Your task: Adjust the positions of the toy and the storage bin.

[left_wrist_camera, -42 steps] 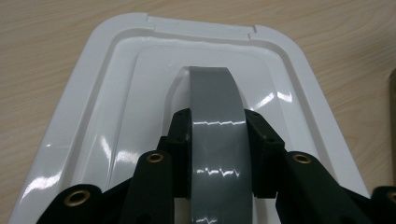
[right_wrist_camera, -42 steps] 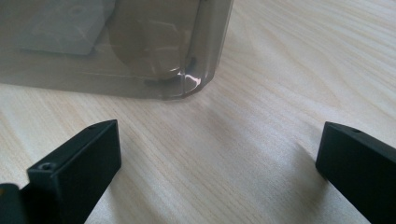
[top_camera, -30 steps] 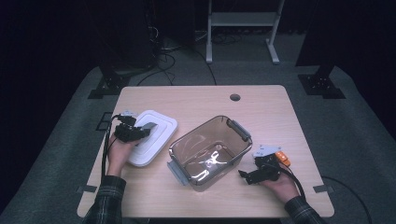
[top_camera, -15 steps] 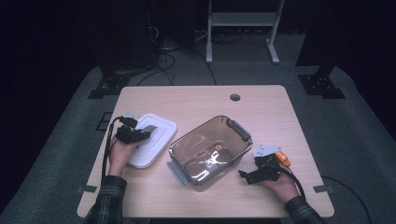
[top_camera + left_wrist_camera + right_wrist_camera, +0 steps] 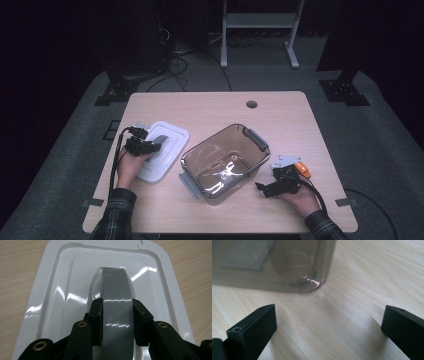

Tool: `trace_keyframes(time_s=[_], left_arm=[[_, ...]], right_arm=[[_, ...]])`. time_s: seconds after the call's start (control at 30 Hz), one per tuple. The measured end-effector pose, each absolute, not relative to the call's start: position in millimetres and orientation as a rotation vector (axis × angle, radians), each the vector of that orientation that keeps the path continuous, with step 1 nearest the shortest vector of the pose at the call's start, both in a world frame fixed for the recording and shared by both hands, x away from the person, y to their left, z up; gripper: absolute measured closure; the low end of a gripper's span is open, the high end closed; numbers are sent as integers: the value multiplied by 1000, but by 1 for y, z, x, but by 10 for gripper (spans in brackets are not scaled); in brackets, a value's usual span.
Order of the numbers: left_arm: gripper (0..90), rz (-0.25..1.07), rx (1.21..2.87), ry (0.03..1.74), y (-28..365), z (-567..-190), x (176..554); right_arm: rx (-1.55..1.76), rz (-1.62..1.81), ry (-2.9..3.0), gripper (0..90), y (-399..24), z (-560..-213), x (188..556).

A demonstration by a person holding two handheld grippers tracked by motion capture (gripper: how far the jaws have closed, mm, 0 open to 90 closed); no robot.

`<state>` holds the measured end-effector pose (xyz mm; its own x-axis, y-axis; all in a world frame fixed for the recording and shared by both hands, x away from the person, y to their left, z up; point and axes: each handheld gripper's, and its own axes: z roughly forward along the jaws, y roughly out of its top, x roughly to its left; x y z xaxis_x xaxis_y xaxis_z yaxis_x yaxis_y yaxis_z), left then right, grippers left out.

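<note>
In the high view, a wooden tabletop (image 5: 220,107) is seen with a white lid (image 5: 165,156) lying flat at its left and a smoke-tinted clear container (image 5: 225,162) standing open at the middle, set at an angle and just beside the lid. The left hand-held gripper (image 5: 150,147) is held over the lid's middle, where a grey handle (image 5: 161,142) is fitted. The right hand-held gripper (image 5: 260,188) is held low over the tabletop, near the container's nearer right corner but apart from it; an orange part is seen on its body.

In the left gripper view, the white lid (image 5: 62,277) is seen from close above with its raised rim and stepped panel, and the grey handle (image 5: 116,302) runs up its middle as a glossy strip. The left hand-held gripper (image 5: 116,322) is set astride this strip, one black pad against each edge, so the handle is gripped. The jaws have just been opening slightly, with the handle between them.

In the right gripper view, the right hand-held gripper (image 5: 328,325) is seen with its jaws spread wide and nothing between them but bare tabletop (image 5: 367,277). A rounded corner of the tinted container (image 5: 287,265) stands beyond the jaws, untouched.
</note>
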<state>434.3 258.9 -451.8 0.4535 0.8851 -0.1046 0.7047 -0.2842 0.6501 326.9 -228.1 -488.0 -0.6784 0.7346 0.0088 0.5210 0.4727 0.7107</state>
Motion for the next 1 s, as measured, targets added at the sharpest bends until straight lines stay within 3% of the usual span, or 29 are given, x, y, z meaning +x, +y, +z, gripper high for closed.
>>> trace_keyframes(time_s=[0.2, 0.5, 1.0], left_arm=[[469, 385, 2066, 1334, 260, -449, 433], [289, 366, 2039, 1303, 261, -438, 427], [81, 348, 2089, 1193, 254, -428, 398]], right_arm=[[1069, 1018, 2426, 0, -228, -488, 327], [1067, 1017, 2426, 0, -228, -488, 327], [1068, 1018, 2426, 0, -228, -488, 327]])
